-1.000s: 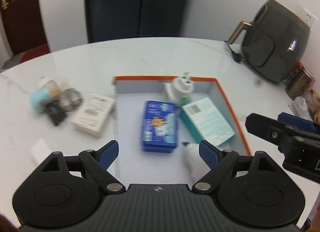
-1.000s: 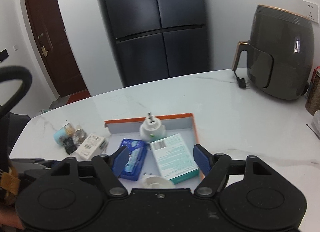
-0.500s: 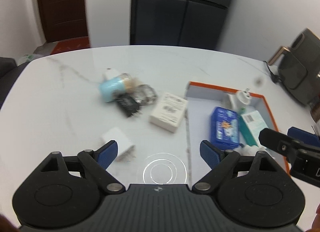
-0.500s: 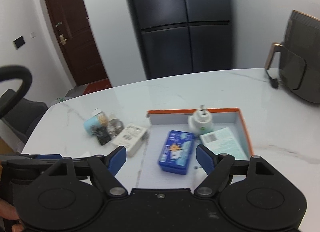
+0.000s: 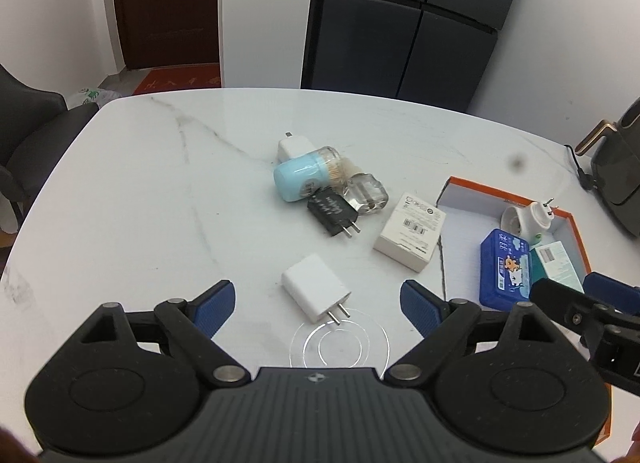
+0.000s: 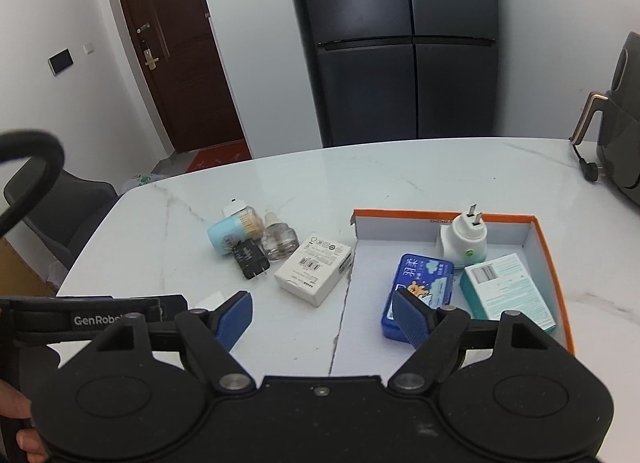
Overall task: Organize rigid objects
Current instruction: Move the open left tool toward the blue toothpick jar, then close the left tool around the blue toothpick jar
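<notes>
White marble table; white charger dead ahead between left gripper's spread, empty fingers, prongs toward it; right gripper also open, farther off.

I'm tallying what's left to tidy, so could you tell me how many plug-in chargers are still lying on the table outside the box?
3: a white charger just ahead of the left gripper, a black charger in the cluster, and a white one behind the blue jar, partly hidden. Others may be hidden.

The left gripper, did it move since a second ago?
Yes. The left gripper swung left, away from the orange box that sat right in front of it. Now it faces the white charger, with the box off to its right.
</notes>
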The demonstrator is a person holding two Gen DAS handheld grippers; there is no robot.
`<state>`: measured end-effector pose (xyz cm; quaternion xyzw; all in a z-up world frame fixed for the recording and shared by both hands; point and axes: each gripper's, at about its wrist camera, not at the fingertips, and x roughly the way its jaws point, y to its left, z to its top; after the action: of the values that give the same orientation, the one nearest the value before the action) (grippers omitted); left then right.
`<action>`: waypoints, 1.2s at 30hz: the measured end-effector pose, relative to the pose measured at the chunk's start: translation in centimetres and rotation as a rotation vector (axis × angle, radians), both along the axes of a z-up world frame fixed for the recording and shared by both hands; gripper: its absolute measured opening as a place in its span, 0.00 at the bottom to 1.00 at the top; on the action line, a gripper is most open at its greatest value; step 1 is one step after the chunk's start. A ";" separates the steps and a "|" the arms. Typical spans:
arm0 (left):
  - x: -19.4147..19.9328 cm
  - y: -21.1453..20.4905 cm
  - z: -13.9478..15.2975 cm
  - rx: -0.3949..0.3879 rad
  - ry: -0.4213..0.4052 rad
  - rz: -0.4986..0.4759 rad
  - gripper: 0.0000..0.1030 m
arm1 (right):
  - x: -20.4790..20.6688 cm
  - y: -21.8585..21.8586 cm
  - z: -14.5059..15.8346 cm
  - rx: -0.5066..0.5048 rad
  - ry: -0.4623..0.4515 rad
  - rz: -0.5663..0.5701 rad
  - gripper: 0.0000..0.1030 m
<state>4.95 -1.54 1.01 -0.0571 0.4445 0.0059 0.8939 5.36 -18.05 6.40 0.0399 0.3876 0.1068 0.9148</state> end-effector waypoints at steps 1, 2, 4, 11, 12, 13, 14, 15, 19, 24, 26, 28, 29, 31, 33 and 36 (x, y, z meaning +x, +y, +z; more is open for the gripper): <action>0.0 0.1 0.0 0.000 0.000 -0.001 0.89 | 0.0 0.2 0.0 -0.001 0.002 0.000 0.88; 0.0 0.3 0.0 0.000 0.000 -0.004 0.89 | 0.1 0.3 -0.1 -0.002 0.004 0.001 0.88; 0.0 0.4 -0.1 0.001 0.002 -0.008 0.89 | 0.2 0.6 -0.2 -0.003 0.007 0.002 0.88; 0.6 1.2 -0.2 -0.004 0.006 -0.005 0.89 | 0.5 1.3 -0.5 -0.005 0.018 0.000 0.88; 0.8 1.3 -0.2 -0.004 0.005 -0.003 0.89 | 0.6 1.4 -0.5 -0.005 0.018 -0.001 0.88; 0.9 1.3 -0.2 -0.004 0.004 -0.002 0.90 | 0.7 1.4 -0.6 -0.005 0.019 0.000 0.88; 1.1 1.4 -0.2 -0.003 0.003 -0.002 0.90 | 0.7 1.5 -0.6 -0.005 0.020 0.001 0.88; 1.4 1.4 -0.2 -0.001 0.003 -0.001 0.90 | 0.7 1.6 -0.6 -0.006 0.020 0.001 0.88; 2.9 1.5 -0.4 0.002 -0.001 0.026 0.95 | 0.9 1.6 -0.9 0.002 0.027 -0.008 0.88; 6.4 1.6 -0.6 -0.003 -0.009 0.079 0.98 | 1.0 1.4 -1.4 0.012 0.039 -0.022 0.88; 8.2 1.6 -1.0 -0.008 -0.012 0.109 1.00 | 1.0 1.3 -1.6 0.016 0.043 -0.027 0.88; 10.1 1.5 -1.5 -0.014 -0.006 0.134 1.00 | 1.1 1.1 -1.9 0.020 0.048 -0.031 0.88; 11.1 1.5 -1.9 -0.017 0.006 0.146 1.00 | 1.1 1.0 -2.1 0.021 0.052 -0.035 0.88; 13.1 1.5 -2.8 -0.011 0.036 0.178 1.00 | 1.2 0.7 -2.4 0.026 0.058 -0.043 0.88; 14.8 1.7 -3.7 -0.003 0.068 0.228 1.00 | 1.1 0.5 -2.7 0.032 0.064 -0.052 0.88; 16.9 1.9 -4.9 -0.013 0.113 0.287 1.00 | 1.1 0.1 -3.1 0.035 0.069 -0.061 0.88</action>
<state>21.88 0.31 -3.91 -0.1254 0.4813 0.1340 0.8571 6.44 -17.94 3.34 0.0714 0.4157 0.0842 0.9028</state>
